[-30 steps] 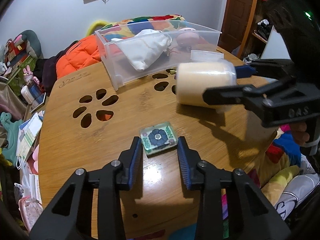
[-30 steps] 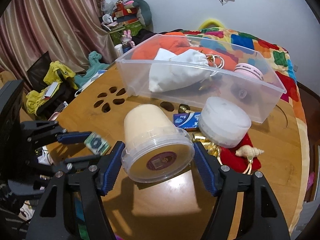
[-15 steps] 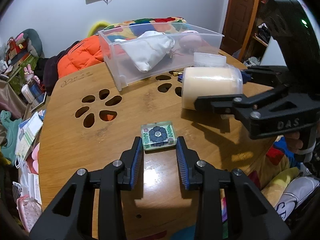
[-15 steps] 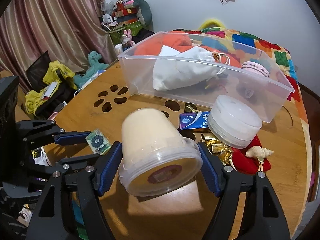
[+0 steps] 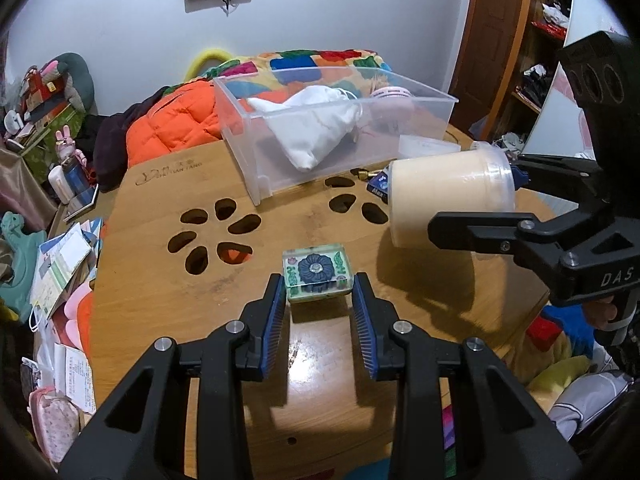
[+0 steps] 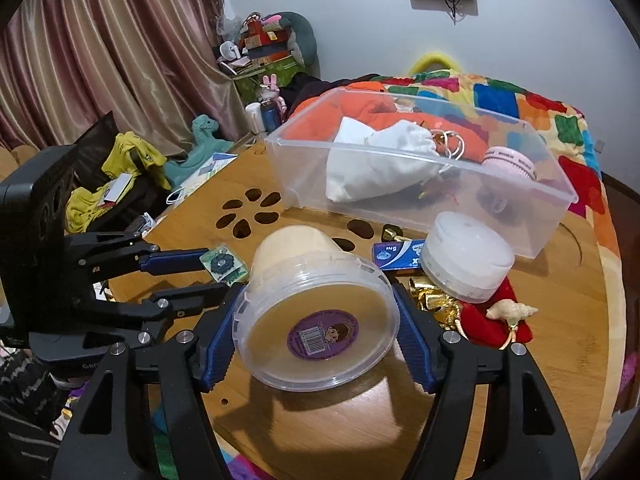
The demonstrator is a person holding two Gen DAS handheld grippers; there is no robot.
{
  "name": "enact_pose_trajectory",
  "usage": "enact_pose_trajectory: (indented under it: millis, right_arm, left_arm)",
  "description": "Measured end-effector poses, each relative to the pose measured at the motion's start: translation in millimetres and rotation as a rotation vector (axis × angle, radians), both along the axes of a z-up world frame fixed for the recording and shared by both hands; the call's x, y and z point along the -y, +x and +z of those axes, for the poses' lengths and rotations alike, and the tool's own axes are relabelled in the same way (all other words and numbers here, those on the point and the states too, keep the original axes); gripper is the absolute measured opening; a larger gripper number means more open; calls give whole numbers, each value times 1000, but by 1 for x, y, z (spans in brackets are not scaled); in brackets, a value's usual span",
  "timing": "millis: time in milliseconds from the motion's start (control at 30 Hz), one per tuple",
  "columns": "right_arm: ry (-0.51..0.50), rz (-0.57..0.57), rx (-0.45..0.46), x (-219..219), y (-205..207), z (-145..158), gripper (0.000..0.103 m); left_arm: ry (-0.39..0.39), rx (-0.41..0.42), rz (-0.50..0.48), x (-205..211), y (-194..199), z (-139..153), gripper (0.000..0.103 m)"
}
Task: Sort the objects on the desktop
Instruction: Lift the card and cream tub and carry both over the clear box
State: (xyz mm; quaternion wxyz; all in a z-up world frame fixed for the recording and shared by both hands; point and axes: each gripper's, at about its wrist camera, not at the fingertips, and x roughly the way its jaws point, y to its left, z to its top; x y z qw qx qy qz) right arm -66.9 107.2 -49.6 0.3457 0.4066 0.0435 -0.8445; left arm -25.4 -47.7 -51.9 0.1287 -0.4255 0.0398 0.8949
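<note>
Right gripper [image 6: 316, 344] clamped on a cream tub [image 6: 316, 312], lid end toward the camera, tub tipped on its side and held above the wooden table [image 6: 560, 368]. Left gripper [image 5: 319, 286] low over the table, jaws narrow, blue pads flanking a small green tile [image 5: 317, 274] at its near edge; contact hard to judge. Clear bin [image 5: 256, 160] beyond on the table, holding a white pouch [image 5: 316, 132] and a pink round case [image 6: 508, 160]. White round jar [image 6: 464, 256] just beside the bin's front wall.
</note>
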Motion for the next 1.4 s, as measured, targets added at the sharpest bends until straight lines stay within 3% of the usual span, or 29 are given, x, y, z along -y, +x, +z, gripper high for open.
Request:
enact_pose_trajectory:
  millis: [467,1033,1400]
  right_arm:
    - [15,-65,-44,-22,-2,24,67]
    - [57,-160,-126,-63,-16,50,67]
    - [30,-199,-135,-77,-36,56,67]
  left_arm:
    - [-35,-45,-5,-13,-6,22,34]
    - [-40,-90,-51,-42,-44,55,34]
    - [-48,-105,-77,-55,-72,67,34]
